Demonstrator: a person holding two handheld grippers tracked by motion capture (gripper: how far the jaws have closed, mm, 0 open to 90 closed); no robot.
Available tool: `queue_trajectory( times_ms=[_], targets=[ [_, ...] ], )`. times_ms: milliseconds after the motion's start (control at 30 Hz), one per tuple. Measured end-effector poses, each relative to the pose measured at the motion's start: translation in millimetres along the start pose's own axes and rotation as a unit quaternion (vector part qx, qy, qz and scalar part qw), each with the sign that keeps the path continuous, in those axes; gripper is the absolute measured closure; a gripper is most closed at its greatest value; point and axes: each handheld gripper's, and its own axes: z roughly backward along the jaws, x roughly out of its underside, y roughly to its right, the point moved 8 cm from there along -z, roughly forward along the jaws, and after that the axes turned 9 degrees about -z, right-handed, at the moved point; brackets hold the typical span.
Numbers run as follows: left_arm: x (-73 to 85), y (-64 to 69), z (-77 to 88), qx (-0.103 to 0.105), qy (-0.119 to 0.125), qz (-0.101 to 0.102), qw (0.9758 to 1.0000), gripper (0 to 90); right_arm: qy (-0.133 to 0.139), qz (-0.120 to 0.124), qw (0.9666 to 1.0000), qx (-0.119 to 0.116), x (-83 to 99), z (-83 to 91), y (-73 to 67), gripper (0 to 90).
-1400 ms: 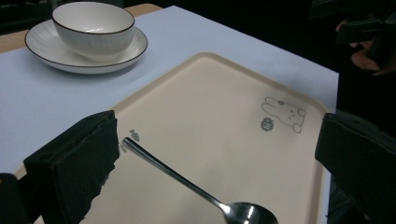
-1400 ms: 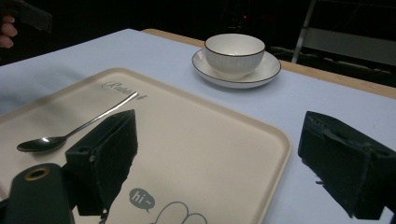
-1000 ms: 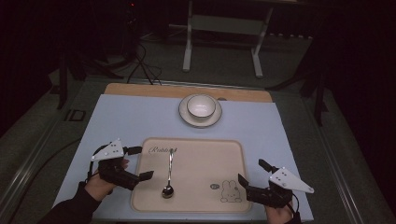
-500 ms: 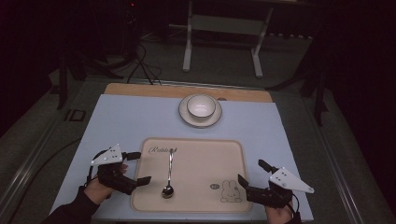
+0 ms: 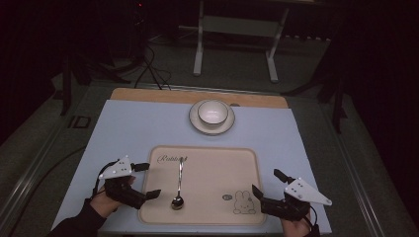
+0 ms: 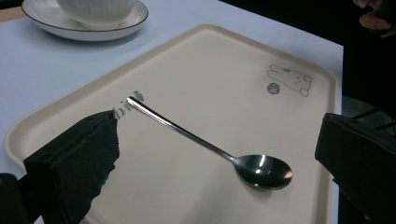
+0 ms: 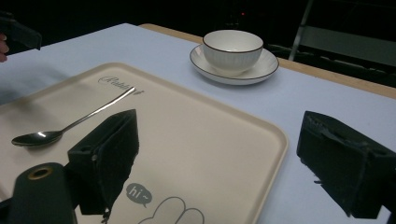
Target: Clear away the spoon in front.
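A beige tray [image 5: 247, 163] with a rabbit print lies at the front middle of the light blue table. On its left part rests a metal spoon [image 5: 180, 177], bowl end toward the person; I also see the spoon [image 6: 205, 145] in the left gripper view and the spoon [image 7: 74, 122] in the right gripper view. My left gripper [image 5: 148, 179] stands open at the tray's left edge, its own view placing the left gripper [image 6: 219, 119] wide around the spoon without touching it. My right gripper [image 5: 266, 181] is open and holds nothing by the tray's right front corner, shown as the right gripper [image 7: 219, 116] above the tray rim.
A white bowl [image 5: 213, 111] sits on a white saucer [image 5: 211, 127] at the back middle of the table [image 5: 123, 128]. A wooden strip [image 5: 148, 94] runs along the far edge. Behind it are a dark floor, cables and a metal frame [image 5: 200, 44].
My left gripper has drifted slightly toward the front edge beside the tray, still open. The right gripper and the spoon have stayed where they were.
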Motion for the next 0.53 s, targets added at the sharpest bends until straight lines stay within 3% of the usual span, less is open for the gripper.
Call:
queue_trajectory(
  times_ms=[533],
  targets=[
    [7.7,-6.1,-3.1,-0.017,-0.023,-0.002,0.9996,0.2,0.007,-0.001,0.9999,0.012,-1.5,1.8,2.6,11.7]
  ],
)
